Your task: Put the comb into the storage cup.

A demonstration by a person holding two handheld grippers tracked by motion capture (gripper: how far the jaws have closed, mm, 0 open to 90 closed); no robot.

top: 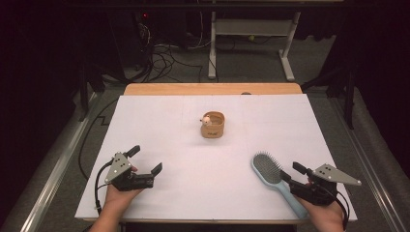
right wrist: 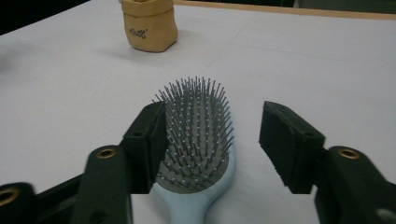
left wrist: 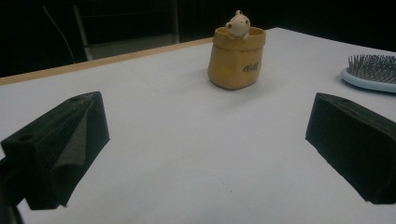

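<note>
Right now the brush [top: 273, 177] lies flat on the white table [top: 193, 125], bristles up, near the front right corner, with its handle pointing toward the person. The right gripper [top: 289, 172] sits at the handle end; in the right gripper view its jaws stand apart on either side of the brush head [right wrist: 198, 135], and no pad presses on it. So the brush looks set down and let go, or else not yet picked up; the pictures alone do not settle which.

The left gripper [top: 144, 159] rests well apart at the front left, jaws spread wide with nothing between them, pointing toward the pot [top: 213, 124]. That small tan pot stands upright near the middle of the table, a little figure [left wrist: 238, 24] peeking over its rim.

If the work is to bring the brush to the pot, nearly all of it remains: the brush is well short of the pot, and neither gripper holds anything. If the work is laying the brush at the front right, that part seems done.
</note>
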